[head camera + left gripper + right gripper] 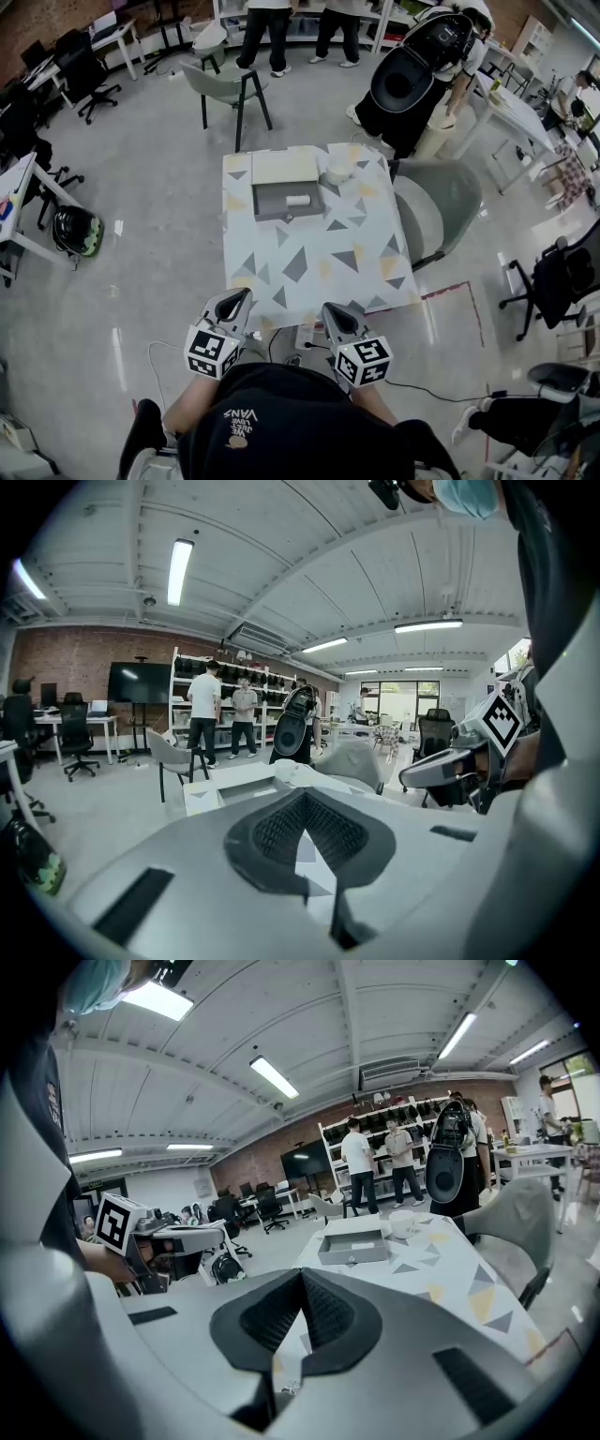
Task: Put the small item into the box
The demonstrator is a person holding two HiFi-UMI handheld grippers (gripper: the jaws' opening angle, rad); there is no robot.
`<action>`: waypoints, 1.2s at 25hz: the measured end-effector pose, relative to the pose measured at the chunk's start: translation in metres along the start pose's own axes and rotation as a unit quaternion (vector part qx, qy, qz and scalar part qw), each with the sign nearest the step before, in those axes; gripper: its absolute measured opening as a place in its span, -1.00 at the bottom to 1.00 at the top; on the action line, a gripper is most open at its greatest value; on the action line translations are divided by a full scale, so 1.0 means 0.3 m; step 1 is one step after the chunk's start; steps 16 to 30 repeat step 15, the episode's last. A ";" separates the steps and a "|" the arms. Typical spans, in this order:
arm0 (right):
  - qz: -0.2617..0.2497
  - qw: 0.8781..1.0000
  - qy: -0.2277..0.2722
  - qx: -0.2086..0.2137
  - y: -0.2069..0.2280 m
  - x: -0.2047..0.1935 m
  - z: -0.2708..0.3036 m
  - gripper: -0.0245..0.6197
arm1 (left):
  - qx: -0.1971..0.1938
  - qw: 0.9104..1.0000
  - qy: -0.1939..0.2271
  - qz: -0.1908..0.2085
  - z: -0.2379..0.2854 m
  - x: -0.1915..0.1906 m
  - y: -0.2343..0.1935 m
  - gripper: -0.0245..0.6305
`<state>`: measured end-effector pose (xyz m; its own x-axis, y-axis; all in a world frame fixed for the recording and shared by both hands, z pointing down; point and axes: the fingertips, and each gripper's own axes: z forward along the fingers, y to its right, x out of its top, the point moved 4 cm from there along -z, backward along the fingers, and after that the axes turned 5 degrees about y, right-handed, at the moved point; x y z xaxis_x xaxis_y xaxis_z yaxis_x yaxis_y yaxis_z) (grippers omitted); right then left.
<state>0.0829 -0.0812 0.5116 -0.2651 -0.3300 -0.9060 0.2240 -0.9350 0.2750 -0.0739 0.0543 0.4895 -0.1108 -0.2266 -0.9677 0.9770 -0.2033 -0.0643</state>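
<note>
Grey box (pixel 286 215), just one, sits well ahead of both my claws in the head view. One small white item (pixel 297 200) lies inside it, one lid (pixel 284 169) is beyond and one cup (pixel 337 173) is to its right.

Left gripper view: my left claw (pixel 302 819) is clenched and empty, and the item is too small to make out.

Right gripper view: my right claw (pixel 300 1285) is clenched on nothing, and here the item shows in the box.

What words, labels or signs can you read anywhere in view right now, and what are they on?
"VANS": on the person's black shirt, upside down in the head view.
Smaller print beside it: too small to read.
Cubes on the left gripper and right gripper: square markers only, no words.
Box and table: no lettering visible.
</note>
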 end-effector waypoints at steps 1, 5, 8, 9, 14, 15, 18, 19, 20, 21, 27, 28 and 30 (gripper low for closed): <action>0.000 1.000 0.000 0.000 -0.002 0.000 0.002 -0.93 | 0.000 1.000 -0.001 0.000 -0.002 -0.001 -0.003 -0.91; -0.001 1.000 0.001 -0.003 -0.006 0.003 0.006 -0.93 | -0.001 1.000 -0.001 -0.002 -0.004 -0.004 -0.011 -0.91; -0.004 1.000 0.001 -0.004 -0.011 0.012 0.011 -0.93 | -0.005 1.000 0.000 -0.002 -0.001 0.001 -0.016 -0.91; -0.005 1.000 0.001 -0.004 -0.013 0.015 0.013 -0.93 | -0.006 1.000 0.000 -0.001 -0.001 0.003 -0.017 -0.91; -0.009 1.000 0.001 -0.004 -0.011 0.026 0.022 -0.93 | -0.009 1.000 0.002 -0.003 0.008 0.009 -0.026 -0.91; -0.011 1.000 0.001 -0.004 -0.009 0.029 0.024 -0.93 | -0.010 1.000 0.003 -0.004 0.011 0.010 -0.027 -0.91; -0.011 1.000 0.001 -0.004 -0.009 0.029 0.024 -0.93 | -0.010 1.000 0.003 -0.004 0.011 0.010 -0.027 -0.91; -0.011 1.000 0.001 -0.004 -0.009 0.029 0.024 -0.93 | -0.010 1.000 0.003 -0.004 0.011 0.010 -0.027 -0.91; -0.011 1.000 0.001 -0.004 -0.009 0.029 0.024 -0.93 | -0.010 1.000 0.003 -0.004 0.011 0.010 -0.027 -0.91; -0.011 1.000 0.001 -0.004 -0.009 0.029 0.024 -0.93 | -0.010 1.000 0.003 -0.004 0.011 0.010 -0.027 -0.91; -0.011 1.000 0.001 -0.004 -0.009 0.029 0.024 -0.93 | -0.010 1.000 0.003 -0.004 0.011 0.010 -0.027 -0.91; -0.011 1.000 0.001 -0.004 -0.009 0.029 0.024 -0.93 | -0.010 1.000 0.003 -0.004 0.011 0.010 -0.027 -0.91; -0.011 1.000 0.001 -0.004 -0.009 0.029 0.024 -0.93 | -0.010 1.000 0.003 -0.004 0.011 0.010 -0.027 -0.91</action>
